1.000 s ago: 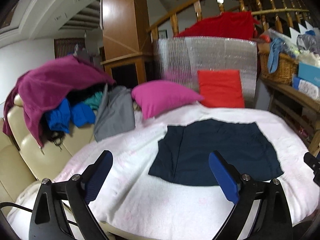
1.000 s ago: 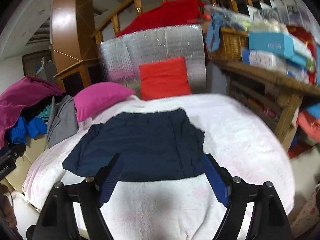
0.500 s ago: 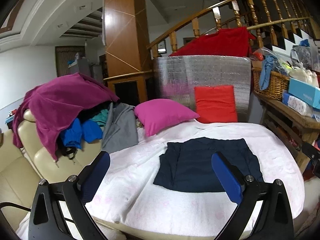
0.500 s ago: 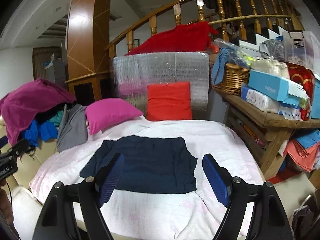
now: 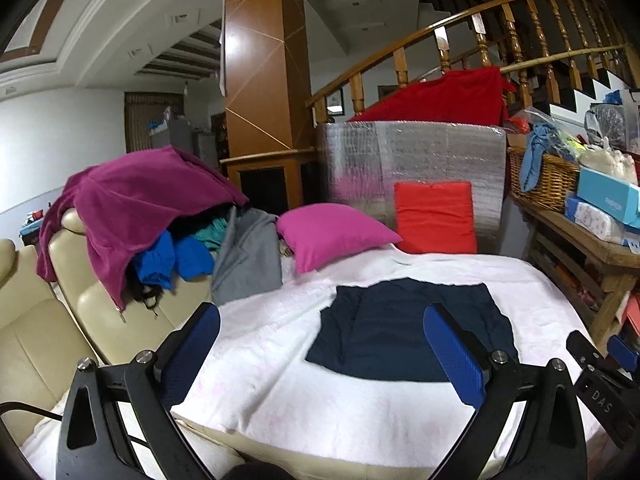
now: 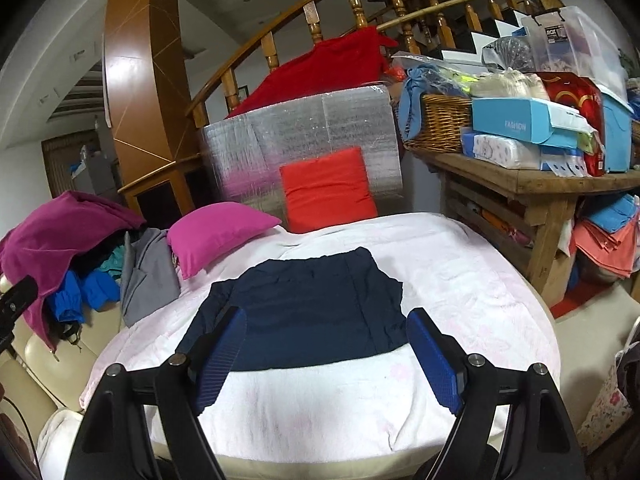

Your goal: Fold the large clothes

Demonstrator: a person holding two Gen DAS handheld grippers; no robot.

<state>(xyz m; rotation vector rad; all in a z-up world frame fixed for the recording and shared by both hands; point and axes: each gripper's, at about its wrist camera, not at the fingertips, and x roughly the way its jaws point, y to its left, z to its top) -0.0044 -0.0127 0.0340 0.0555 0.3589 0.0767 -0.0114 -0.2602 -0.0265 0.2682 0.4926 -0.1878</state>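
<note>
We hold both tongs above the near edge of the white blanket (image 6: 460, 280), and neither has hold of anything: the left gripper (image 5: 320, 354) stands with its blue pads wide apart and only blanket and air between them, and the right gripper (image 6: 326, 354) is spread just as wide, also empty. The navy garment (image 6: 316, 312) lies flat ahead of us, squarely in front of the right tongs and ahead and to the right of the left ones, touching neither. We judge this piece to be largely folded: it makes a compact, roughly rectangular block, with what looks like a tucked-in flap along its left side and a fold line running down the right part (whether one more halving is meant, we cannot tell from here). What is left, as far as we can see, is considerable: off to the left of both tongs, well apart from them, a heap of unfolded clothes (image 5: 160, 240) sits on the cream sofa (image 5: 44, 328), with a magenta fleece on top, blue and teal pieces under it and a grey garment (image 5: 250, 256) sliding toward the blanket. Beyond the navy piece rest a pink pillow (image 5: 332, 234) and a red cushion (image 5: 434, 216), which are no part of the folding.
</note>
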